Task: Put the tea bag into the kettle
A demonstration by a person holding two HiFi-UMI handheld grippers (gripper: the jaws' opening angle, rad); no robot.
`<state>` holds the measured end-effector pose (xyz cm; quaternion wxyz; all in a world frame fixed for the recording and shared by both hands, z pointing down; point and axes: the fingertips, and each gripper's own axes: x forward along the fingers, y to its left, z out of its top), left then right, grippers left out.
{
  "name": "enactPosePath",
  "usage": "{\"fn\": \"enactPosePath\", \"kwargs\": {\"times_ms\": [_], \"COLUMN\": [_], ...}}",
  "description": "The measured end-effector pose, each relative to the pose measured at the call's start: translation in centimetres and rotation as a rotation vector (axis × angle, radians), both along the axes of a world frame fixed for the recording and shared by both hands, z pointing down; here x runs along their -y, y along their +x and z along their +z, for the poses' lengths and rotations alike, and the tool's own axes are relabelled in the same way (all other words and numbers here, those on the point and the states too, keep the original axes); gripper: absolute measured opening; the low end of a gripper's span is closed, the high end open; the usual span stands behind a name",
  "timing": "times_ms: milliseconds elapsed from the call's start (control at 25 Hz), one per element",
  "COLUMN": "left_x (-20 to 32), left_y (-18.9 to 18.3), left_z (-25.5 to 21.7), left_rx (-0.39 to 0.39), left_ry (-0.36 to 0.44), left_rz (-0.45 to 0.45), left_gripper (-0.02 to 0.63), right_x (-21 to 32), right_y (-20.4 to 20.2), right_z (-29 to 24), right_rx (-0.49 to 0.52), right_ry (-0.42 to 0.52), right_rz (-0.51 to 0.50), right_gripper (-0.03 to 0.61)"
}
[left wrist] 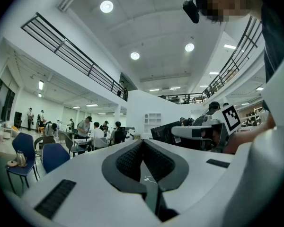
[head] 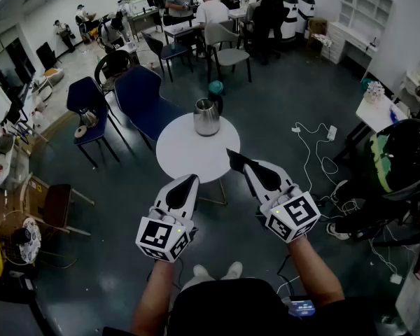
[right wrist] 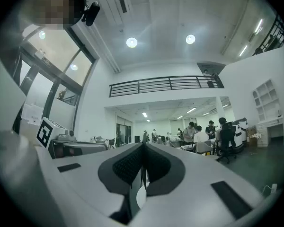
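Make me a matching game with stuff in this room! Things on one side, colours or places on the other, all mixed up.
Things:
1 kettle
2 table
3 chair
4 left gripper

Matches:
A blue
B white and round
C jaws together
D silver, standing on the table

Pairs: 1-D, 2-B, 3-A, 4-C

Ahead of your jaws, the kettle (head: 206, 117) stands on the table (head: 175, 156); 2 chairs (head: 141, 96) sit beyond, left.
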<state>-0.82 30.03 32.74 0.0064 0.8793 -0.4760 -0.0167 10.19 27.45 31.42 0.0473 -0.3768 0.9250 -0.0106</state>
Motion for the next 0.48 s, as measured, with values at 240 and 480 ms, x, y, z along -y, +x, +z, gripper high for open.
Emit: {"fn": "enactPosePath", "kwargs": {"times_ms": [240,480], "left_x": [-0.17,0.05], "left_y": [0.29,0.65], "left_z": [-0.09,-0.02], "left_rx": [-0.007,-0.017], "left_ry": [0.000,-0.003], "left_rz": [-0.001,-0.007], "left_gripper": [0.016,0.015], "right_x": [-0.23,-0.03], "right_y": [0.36,0.81], "right_z": [-0.04,0.06], "right_rx": [0.008,0.015], "right_ry": [0.001,-0.006], "right_rz": [0.000,-0.007], "right_gripper": [0.018,0.018]}}
